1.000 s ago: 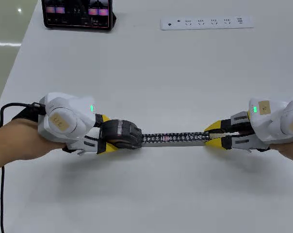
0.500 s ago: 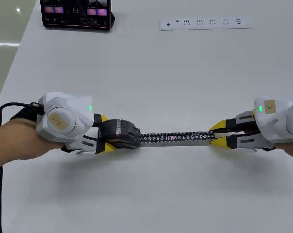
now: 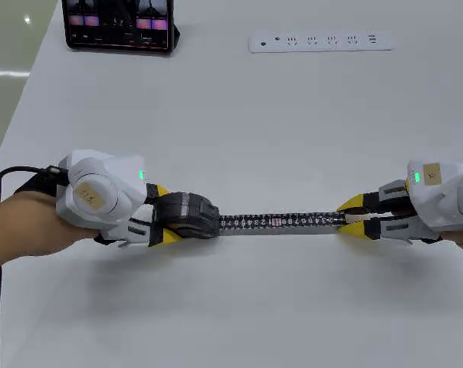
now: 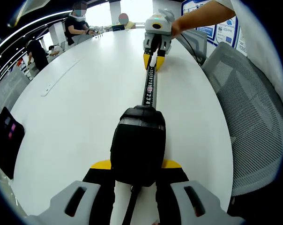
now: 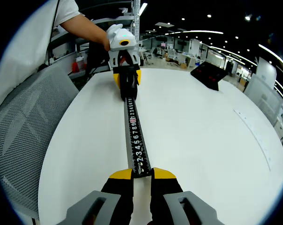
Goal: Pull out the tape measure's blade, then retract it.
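Observation:
A black tape measure case (image 3: 187, 215) lies on the white table, held between the yellow-tipped jaws of my left gripper (image 3: 161, 217); in the left gripper view the case (image 4: 137, 143) sits right between that gripper's (image 4: 137, 165) jaws. Its dark blade (image 3: 281, 221) with white numbers runs out to the right, just above the tabletop. My right gripper (image 3: 356, 217) is shut on the blade's end. In the right gripper view the blade (image 5: 135, 140) stretches from my right gripper (image 5: 141, 174) away to the case (image 5: 127, 85).
A white power strip (image 3: 320, 41) lies at the table's far side. A dark tablet with a lit screen (image 3: 118, 23) stands at the far left. A black cable (image 3: 0, 253) trails from the left hand. A grey mesh chair (image 4: 244, 108) stands beside the table.
The right gripper has moved further right with the blade's end, so more blade shows outside the case. The left gripper and case have stayed about where they were.

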`<state>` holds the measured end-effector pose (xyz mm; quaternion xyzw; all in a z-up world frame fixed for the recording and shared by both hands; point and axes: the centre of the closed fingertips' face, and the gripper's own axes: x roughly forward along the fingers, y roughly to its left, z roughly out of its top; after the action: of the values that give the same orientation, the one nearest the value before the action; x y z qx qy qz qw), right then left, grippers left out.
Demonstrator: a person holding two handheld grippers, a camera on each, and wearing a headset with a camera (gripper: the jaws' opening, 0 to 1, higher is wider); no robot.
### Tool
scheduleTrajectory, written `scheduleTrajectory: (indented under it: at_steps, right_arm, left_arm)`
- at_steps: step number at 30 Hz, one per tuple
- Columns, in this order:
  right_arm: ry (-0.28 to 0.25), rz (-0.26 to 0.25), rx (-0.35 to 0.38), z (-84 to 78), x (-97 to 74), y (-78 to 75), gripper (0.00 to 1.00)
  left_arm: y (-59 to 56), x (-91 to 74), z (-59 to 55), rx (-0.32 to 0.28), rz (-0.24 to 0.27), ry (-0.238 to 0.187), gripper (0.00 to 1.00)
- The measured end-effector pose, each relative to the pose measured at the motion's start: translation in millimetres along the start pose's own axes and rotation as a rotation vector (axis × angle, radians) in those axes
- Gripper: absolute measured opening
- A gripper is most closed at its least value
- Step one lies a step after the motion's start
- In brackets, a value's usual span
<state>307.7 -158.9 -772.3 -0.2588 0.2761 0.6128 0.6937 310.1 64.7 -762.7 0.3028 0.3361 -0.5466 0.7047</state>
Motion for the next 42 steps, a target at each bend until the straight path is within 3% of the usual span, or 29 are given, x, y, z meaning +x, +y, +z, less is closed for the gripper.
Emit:
scheduleTrajectory:
  at_steps: [42]
  right_arm:
    - [0.092,0.015,-0.001,-27.1,-23.7,-1.9,0.09]
  left_arm:
    - [-0.8,-0.3,-0.1,0.008,-0.003,0.01,0.28]
